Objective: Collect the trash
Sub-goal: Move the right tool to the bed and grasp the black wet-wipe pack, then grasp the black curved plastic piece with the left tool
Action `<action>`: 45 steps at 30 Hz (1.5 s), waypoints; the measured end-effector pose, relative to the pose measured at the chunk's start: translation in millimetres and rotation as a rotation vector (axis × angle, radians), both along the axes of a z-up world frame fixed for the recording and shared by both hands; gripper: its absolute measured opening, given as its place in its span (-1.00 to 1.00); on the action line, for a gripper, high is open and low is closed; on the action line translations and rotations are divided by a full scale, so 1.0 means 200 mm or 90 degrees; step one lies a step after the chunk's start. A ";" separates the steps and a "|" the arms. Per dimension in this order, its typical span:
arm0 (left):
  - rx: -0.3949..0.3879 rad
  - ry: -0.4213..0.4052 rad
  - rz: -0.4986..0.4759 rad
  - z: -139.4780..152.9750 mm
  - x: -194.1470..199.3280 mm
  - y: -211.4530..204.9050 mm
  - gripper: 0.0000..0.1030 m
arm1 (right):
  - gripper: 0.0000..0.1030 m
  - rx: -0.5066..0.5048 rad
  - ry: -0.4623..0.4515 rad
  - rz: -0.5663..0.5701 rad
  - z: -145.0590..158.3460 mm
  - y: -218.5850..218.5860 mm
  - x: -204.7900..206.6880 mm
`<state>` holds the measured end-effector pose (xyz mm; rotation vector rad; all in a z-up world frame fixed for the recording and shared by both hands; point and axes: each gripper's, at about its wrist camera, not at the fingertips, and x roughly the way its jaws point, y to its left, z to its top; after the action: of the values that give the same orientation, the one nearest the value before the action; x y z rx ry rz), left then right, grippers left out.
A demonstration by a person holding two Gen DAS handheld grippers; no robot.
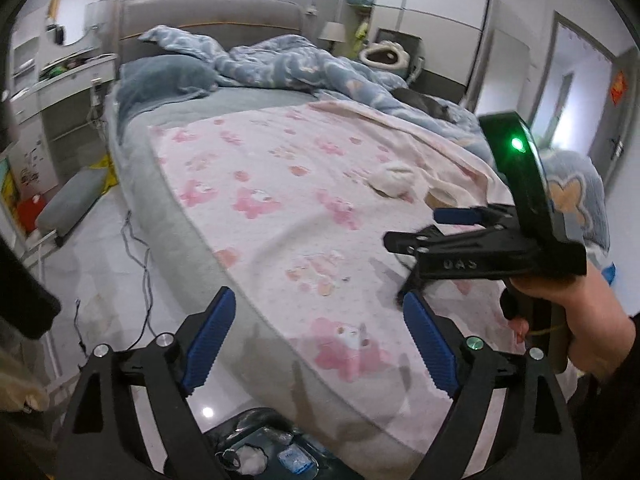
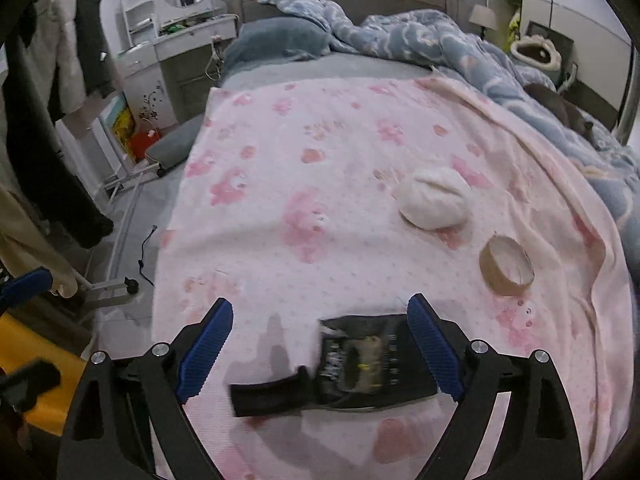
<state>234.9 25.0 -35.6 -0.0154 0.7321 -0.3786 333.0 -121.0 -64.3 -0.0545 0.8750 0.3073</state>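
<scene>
A black snack wrapper [image 2: 360, 364] lies flat on the pink blanket [image 2: 312, 184]. My right gripper [image 2: 320, 302] hangs open over it, the wrapper nearer its right pad, and neither pad presses on it. Farther up the bed sit a white crumpled tissue wad [image 2: 434, 200] and a brown cardboard tape ring [image 2: 506, 266]. My left gripper [image 1: 320, 296] is open and empty above the bed's near edge. Under it, a dark bin [image 1: 260, 452] holds tissue and plastic. In the left wrist view a hand holds the right gripper [image 1: 416, 226] beside the tissue wad [image 1: 394, 180].
A blue quilt [image 2: 460, 44] and a pillow [image 2: 276, 40] are heaped at the head of the bed. Cables [image 1: 140, 264] trail on the floor left of the bed, beside a grey footstool [image 1: 70, 204]. Coats [image 2: 60, 120] hang at left, and a wardrobe [image 1: 436, 8] stands beyond the bed.
</scene>
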 end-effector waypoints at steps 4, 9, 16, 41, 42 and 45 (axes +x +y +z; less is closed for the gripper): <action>0.014 0.009 -0.044 -0.04 0.04 -0.11 0.70 | 0.75 0.000 0.036 -0.006 -0.05 -0.05 0.03; 0.027 0.023 -0.086 -0.09 0.07 -0.22 0.70 | 0.75 0.008 0.062 -0.002 -0.09 -0.08 0.06; 0.017 0.048 -0.116 -0.16 0.12 -0.30 0.70 | 0.74 0.000 0.066 -0.009 -0.11 -0.12 0.07; 0.044 0.052 -0.102 -0.24 0.21 -0.50 0.52 | -0.55 0.033 -0.023 0.003 0.00 -0.37 0.04; 0.044 0.053 -0.098 -0.25 0.22 -0.50 0.48 | -0.55 0.037 -0.024 0.005 0.00 -0.38 0.03; 0.043 0.053 -0.087 -0.28 0.24 -0.52 0.35 | -0.55 0.056 -0.024 0.009 0.02 -0.41 0.03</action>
<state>282.5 -78.9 -91.0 0.0837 0.8297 -0.4853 338.2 -203.2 -61.2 0.0144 0.8227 0.3571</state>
